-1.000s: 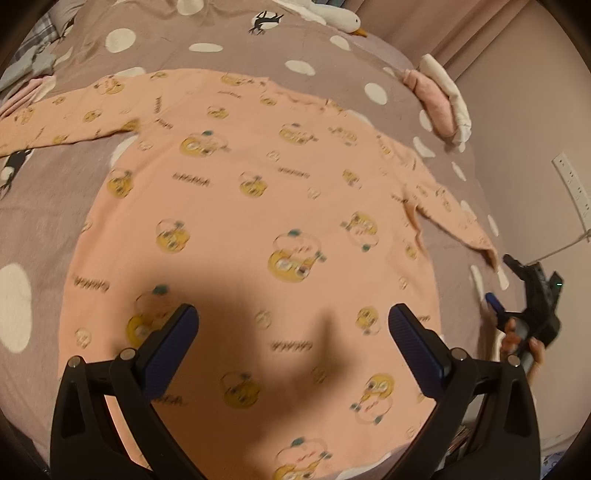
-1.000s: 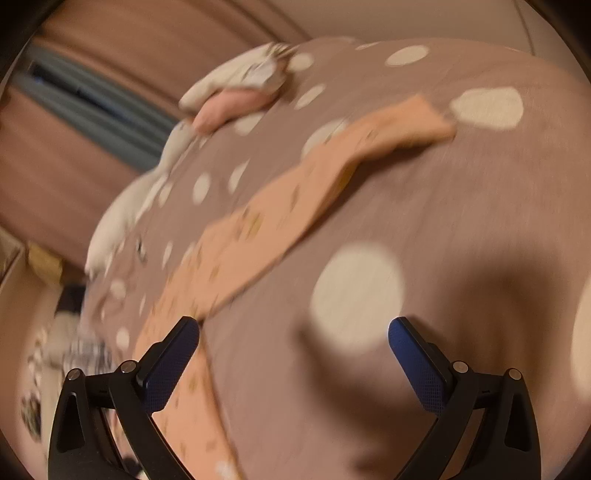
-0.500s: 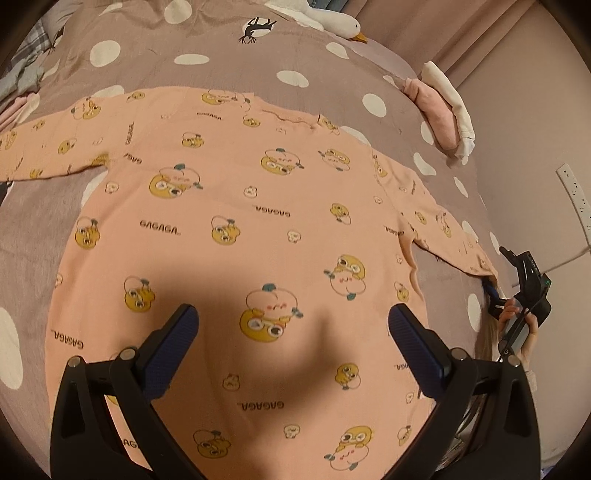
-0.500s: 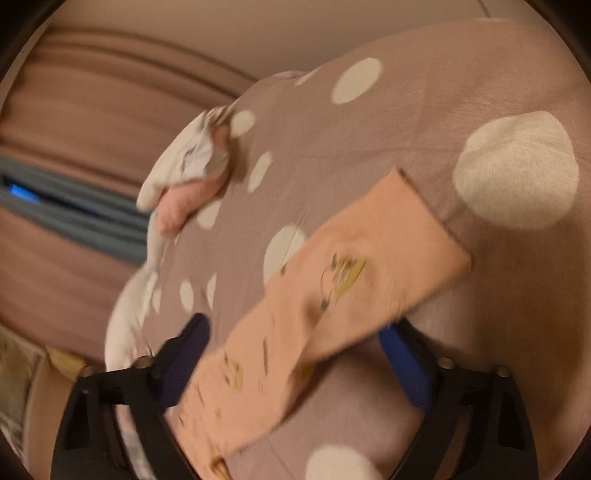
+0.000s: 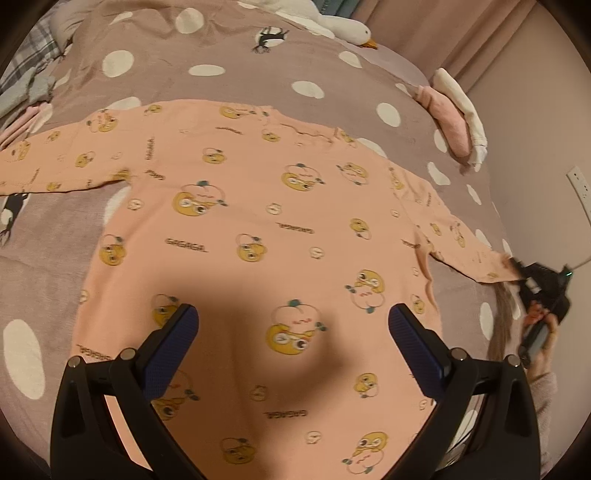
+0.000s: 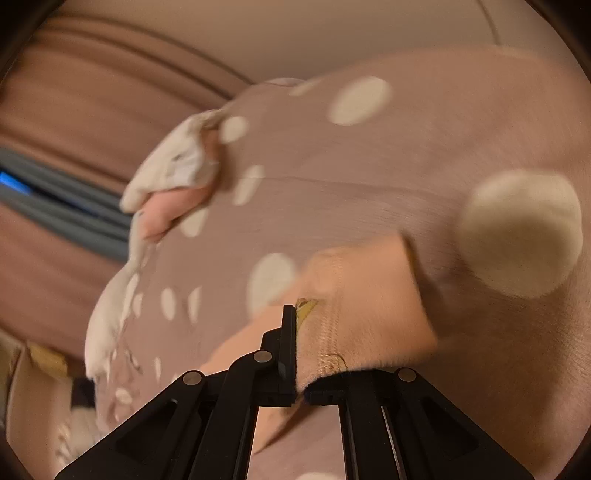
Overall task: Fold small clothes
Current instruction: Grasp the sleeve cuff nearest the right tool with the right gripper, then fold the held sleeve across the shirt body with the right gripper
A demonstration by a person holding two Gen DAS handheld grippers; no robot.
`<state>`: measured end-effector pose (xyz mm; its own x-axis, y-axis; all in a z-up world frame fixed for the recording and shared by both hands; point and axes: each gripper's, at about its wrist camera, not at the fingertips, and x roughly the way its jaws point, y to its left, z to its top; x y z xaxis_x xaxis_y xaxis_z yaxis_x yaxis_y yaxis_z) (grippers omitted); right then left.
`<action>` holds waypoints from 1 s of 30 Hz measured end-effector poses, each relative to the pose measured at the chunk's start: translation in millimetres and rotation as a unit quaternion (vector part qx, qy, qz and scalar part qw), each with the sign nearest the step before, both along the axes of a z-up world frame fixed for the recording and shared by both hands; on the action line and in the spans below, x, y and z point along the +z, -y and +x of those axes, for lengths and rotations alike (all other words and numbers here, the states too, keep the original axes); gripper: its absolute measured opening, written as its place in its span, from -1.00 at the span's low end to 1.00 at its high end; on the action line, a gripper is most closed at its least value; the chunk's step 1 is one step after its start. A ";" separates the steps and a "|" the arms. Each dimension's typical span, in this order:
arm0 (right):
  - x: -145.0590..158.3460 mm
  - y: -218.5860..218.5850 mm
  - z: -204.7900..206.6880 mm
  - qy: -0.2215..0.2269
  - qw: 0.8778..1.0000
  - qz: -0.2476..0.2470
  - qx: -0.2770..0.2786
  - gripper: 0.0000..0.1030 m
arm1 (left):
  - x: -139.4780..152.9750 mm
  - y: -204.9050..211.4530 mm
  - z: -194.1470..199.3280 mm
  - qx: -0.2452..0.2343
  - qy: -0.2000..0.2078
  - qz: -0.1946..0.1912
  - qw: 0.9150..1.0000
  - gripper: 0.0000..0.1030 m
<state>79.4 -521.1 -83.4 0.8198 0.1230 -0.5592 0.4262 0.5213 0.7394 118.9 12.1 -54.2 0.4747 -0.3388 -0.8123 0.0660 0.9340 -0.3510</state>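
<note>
Peach long-sleeved top (image 5: 258, 229) is what we've got spread flat on the bed, body smoothed out and both sleeves stretched to the sides. It's a soft knit printed with yellow duck faces and little "GAGAGA" words, and up close in the right wrist view the right sleeve cuff (image 6: 362, 306) shows fuzzy fabric and a row of stitching.

Under it we see the bed cover (image 5: 258, 74), dusty mauve with big cream dots and a few black animal shapes. At the far edge a white plush goose (image 5: 347, 29) lies along the bed, and off to the right there's a small pile of folded pink and white clothes (image 5: 458, 118). On the left edge we can make out some grey and plaid fabric (image 5: 26, 85). Beyond the bed hang pinkish curtains (image 5: 443, 37), and a plain wall carries a white power strip (image 5: 580, 188).

Our left gripper (image 5: 293, 325) hovers over the lower part of the top with its jaws spread wide, blue pads clear of the cloth, holding nothing. Our right gripper (image 6: 301, 354) has its jaws clamped tight on the cuff, out at the sleeve's far end near the bed's edge.
</note>
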 end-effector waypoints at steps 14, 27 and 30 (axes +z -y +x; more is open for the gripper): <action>156.0 -195.8 85.3 0.056 0.957 -0.194 0.206 -0.90 | 0.4 -77.9 -11.5 0.059 0.002 -0.022 0.998 0.99; 77.5 -476.5 120.4 -0.004 0.798 -0.456 0.394 -0.90 | -12.4 -164.5 -21.3 0.142 -0.010 -0.028 0.989 0.99; 39.3 -516.8 119.3 -0.021 0.755 -0.505 0.418 -0.90 | -15.1 -172.8 -22.1 0.149 -0.013 -0.029 0.988 0.99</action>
